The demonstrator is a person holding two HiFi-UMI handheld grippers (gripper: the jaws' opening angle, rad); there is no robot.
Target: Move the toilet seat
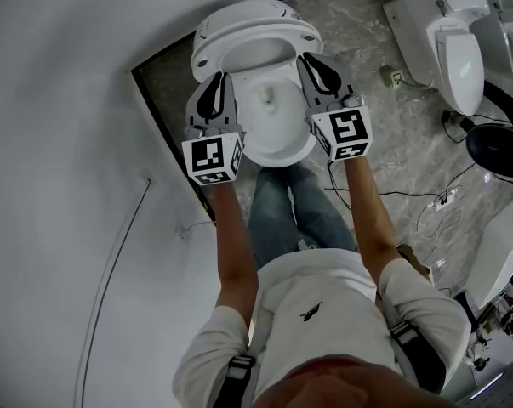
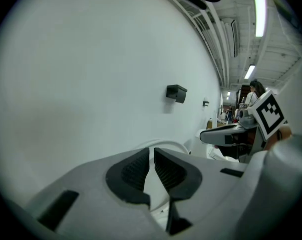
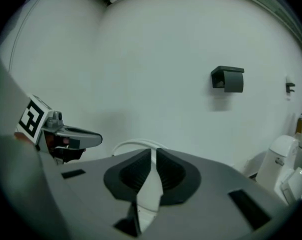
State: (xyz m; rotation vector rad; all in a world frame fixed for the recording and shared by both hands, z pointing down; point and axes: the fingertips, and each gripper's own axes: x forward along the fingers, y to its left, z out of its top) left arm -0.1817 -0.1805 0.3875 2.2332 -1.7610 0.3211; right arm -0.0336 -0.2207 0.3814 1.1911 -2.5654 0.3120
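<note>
- Fingers [image 3: 175, 174] of the right gripper [image 3: 154, 156] are clamped tight, and a thin white edge of the toilet seat [image 3: 135, 144] runs down between the ribbed black pads.
- Same story on the other side: the left gripper [image 2: 152, 156] has its pads [image 2: 132, 171] pinched in, with only a sliver of white seat [image 2: 166, 145] between them.
- From the head view, the left gripper [image 1: 213, 83] bites the left side of the toilet seat [image 1: 256, 15] and the right gripper [image 1: 314, 65] bites the right side, both arms stretched forward.
- That seat sits at the far end of the toilet bowl [image 1: 273, 134], tilted up off the rim, its underside with small bumper dots facing the camera.
- Bowl is open below it, sitting between the two grippers, against the white wall [image 1: 60, 143].
- Each gripper view catches its partner: the right gripper [image 2: 231, 134] shows at the right edge of the left gripper view, the left gripper [image 3: 70, 136] at the left edge of the right gripper view.
- Both gripper views look at the wall, where a small black fixture [image 3: 228, 79] is mounted.
- Off to the right on the marbled floor [image 1: 375, 41] stand other toilets [image 1: 447, 41], with cables [image 1: 443, 198] trailing near them.
</note>
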